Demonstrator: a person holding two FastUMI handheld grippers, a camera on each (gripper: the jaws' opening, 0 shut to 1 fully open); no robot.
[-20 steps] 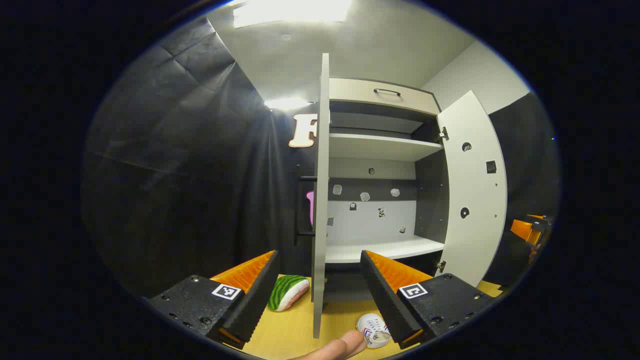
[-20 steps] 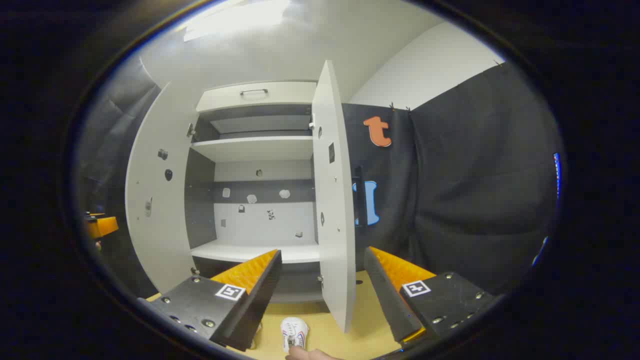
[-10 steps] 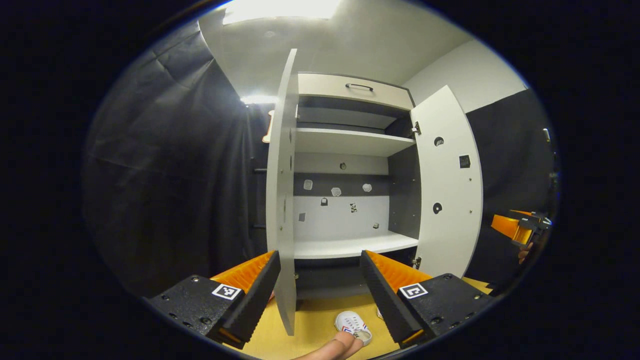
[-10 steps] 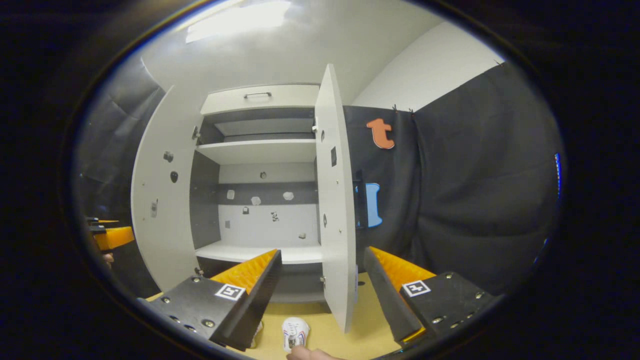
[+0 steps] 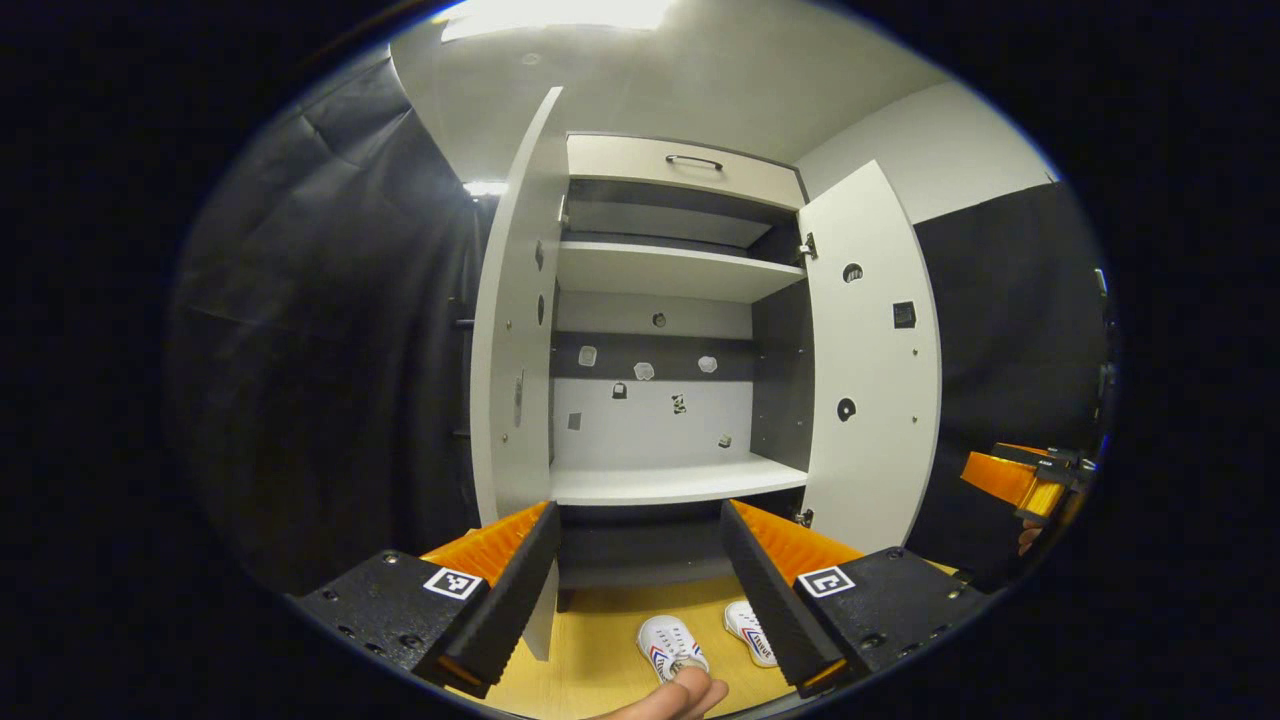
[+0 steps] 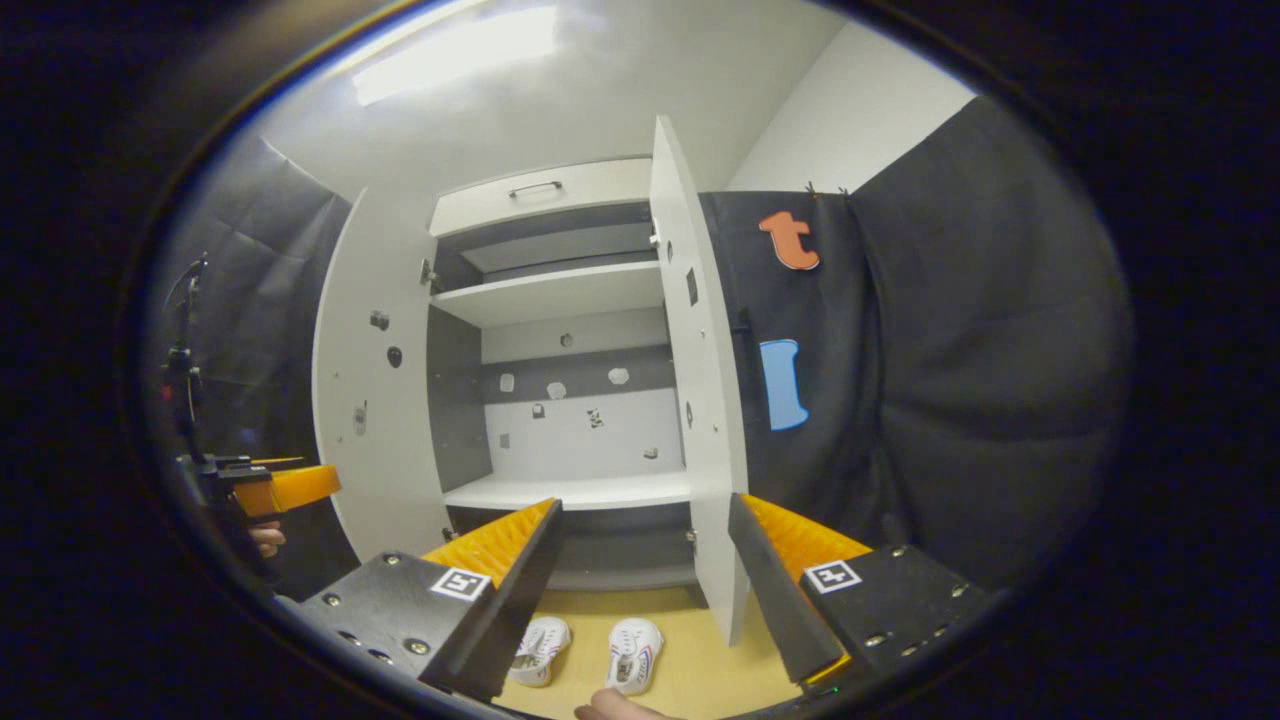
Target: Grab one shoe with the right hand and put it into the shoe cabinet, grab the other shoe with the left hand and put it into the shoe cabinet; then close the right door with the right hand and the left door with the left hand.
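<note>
Both views have swung since a second ago: the left gripper view now faces the cabinet interior squarely, with two shoes showing on the floor where one showed before.

Shoe cabinet (image 5: 680, 485): upright, pale shelves, dark side walls, both doors standing open. Left door (image 5: 512, 330) and right door (image 5: 870, 370) flare outward; a drawer with a handle (image 5: 693, 160) sits on top. In the right gripper view the same cabinet (image 6: 570, 490) appears with its right door (image 6: 705, 400) nearly edge-on.

Floor (image 5: 600, 640): yellowish wood.

Left gripper (image 5: 640, 555): fingers spread wide, holding nothing, raised before the lower shelf. Right gripper (image 6: 645, 550): likewise spread and empty.

Shoes: a white pair side by side on the floor before the cabinet, outside it; left shoe (image 5: 668, 645) and right shoe (image 5: 752, 632), also seen as (image 6: 538, 648) and (image 6: 634, 652).

A fingertip (image 5: 690, 692) shows at the lower edge.
</note>
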